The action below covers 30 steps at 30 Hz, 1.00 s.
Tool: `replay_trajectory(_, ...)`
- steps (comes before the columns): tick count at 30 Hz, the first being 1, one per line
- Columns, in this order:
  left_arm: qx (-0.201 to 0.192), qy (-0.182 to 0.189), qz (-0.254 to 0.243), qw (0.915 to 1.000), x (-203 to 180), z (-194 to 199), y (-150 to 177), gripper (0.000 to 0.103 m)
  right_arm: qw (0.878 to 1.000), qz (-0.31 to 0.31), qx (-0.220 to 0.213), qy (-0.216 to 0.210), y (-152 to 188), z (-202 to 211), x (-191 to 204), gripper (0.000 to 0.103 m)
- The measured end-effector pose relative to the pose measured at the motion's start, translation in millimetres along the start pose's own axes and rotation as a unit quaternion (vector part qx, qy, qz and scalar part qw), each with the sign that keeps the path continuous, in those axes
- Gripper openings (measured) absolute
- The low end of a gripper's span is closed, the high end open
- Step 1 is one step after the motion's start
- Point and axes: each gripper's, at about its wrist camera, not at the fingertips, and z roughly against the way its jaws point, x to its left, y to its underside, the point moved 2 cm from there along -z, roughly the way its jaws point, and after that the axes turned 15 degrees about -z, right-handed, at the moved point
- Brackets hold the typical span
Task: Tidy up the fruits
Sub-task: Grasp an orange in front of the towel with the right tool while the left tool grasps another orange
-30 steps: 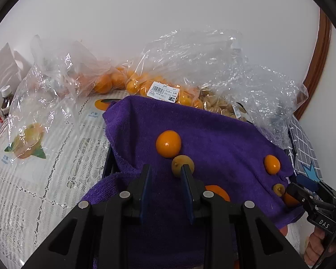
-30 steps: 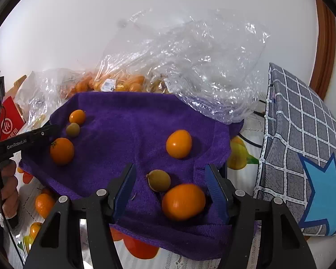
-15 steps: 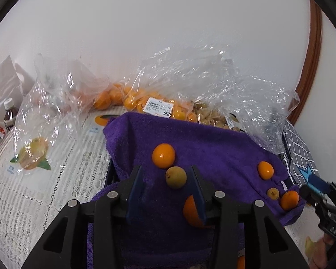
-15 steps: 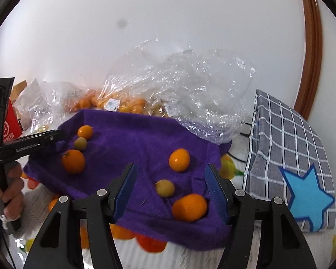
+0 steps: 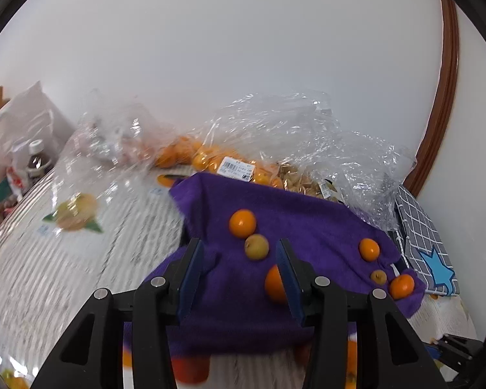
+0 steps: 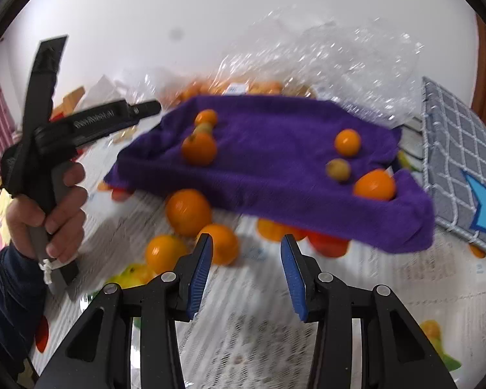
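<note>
Right wrist view: right gripper [image 6: 247,272] spread, holding nothing, above the tablecloth [image 6: 275,334] near loose oranges [image 6: 188,211]. Left gripper [image 5: 239,278] spread over the purple towel [image 5: 307,223]; six fruits sit in two clusters on it, probably cushioned against rolling.

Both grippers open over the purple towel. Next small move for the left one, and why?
Probably ease the left gripper forward and slightly right around the greenish fruit. It is open and empty, and that fruit lies just ahead between its fingers on the towel, touching an orange. The right gripper hangs open off the towel.
</note>
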Motion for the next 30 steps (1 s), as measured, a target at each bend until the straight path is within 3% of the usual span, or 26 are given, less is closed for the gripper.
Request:
replay_trajectory(12, 0.028, -0.005, 0.024, 0.9993, 18.6, 43.6, 43.4, 0.051, 0.999, 0.015, 0.044, -0.015, -1.6, -29.3, 12.5, 0.044)
replay_trajectory(14, 0.03, -0.005, 0.019, 0.9993, 16.9, 44.6, 45.9, 0.051, 0.998, 0.01, 0.052, -0.018, -1.8, -34.3, 11.6, 0.041)
replay_trajectory(15, 0.034, -0.003, 0.017, 0.9993, 15.0, 43.1, 46.2, 0.051, 0.998, 0.007, 0.052, -0.024, -2.1, -34.5, 11.0, 0.035)
replay_trajectory(23, 0.043, 0.041, -0.005, 0.9982, -0.7, 40.0, 49.4, 0.051, 1.0, -0.005, -0.003, 0.012, -0.2, -6.0, -10.1, 0.034)
replay_trajectory(26, 0.055, 0.081, -0.009, 0.9952, -9.3, 38.0, 53.0, 0.051, 0.999, -0.023, -0.021, 0.027, 1.4, 10.2, -31.8, 0.034)
replay_trajectory(30, 0.076, 0.138, -0.031, 0.987, -35.4, 37.2, 60.7, 0.051, 0.995, -0.043, -0.047, 0.08, 8.1, 29.1, -64.8, 0.034)
